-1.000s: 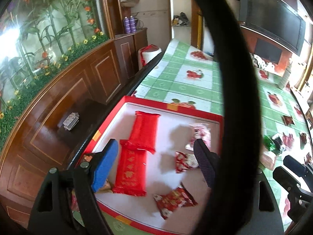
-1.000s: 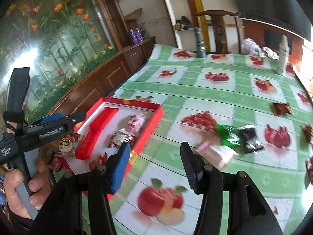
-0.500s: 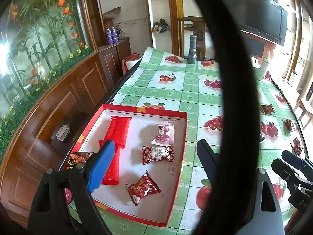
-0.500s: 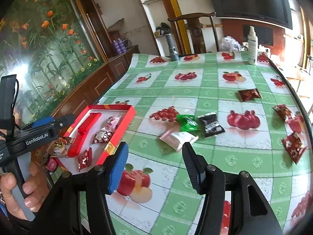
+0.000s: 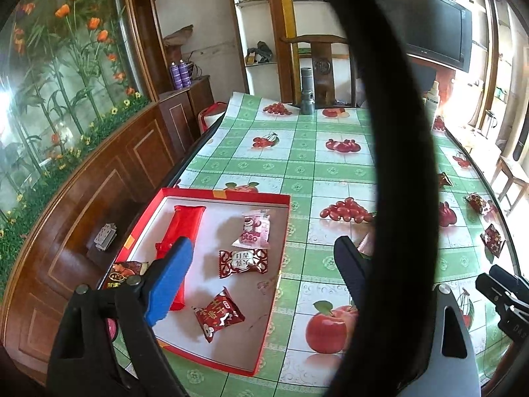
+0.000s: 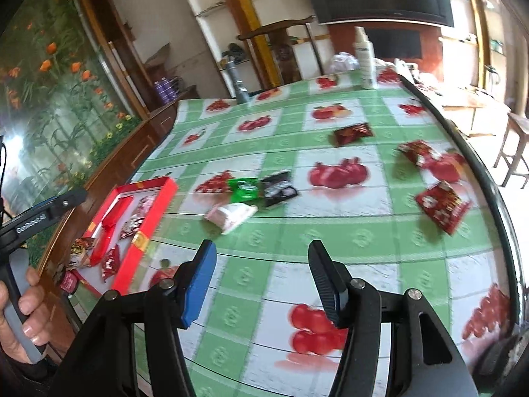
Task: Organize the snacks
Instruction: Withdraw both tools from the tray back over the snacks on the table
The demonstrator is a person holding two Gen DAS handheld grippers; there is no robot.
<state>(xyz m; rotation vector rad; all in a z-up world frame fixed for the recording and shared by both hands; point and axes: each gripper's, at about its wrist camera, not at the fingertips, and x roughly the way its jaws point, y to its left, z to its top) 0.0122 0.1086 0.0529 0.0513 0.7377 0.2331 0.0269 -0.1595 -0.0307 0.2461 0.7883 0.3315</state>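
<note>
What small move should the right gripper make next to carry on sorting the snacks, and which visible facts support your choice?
Probably ease the right gripper forward toward the white-and-pink packet, the nearest loose snack ahead of it. Its fingers stand open and empty, the red tray already holds several snacks, and more packets, among them the green packet, lie loose on the tablecloth.

Premises: a lived-in home, a dining or sitting room; table (image 5: 297, 165) covered with a green-checked fruit-print oilcloth; dark carved wooden chair (image 5: 322, 66) at its far end; wall-mounted flat television (image 5: 429, 29); panelled wooden cabinets (image 5: 109, 178) beneath a large floral mural (image 5: 56, 76); open shelving (image 5: 261, 49) holding household oddments; spray cans (image 5: 180, 74) on a sideboard.
</note>
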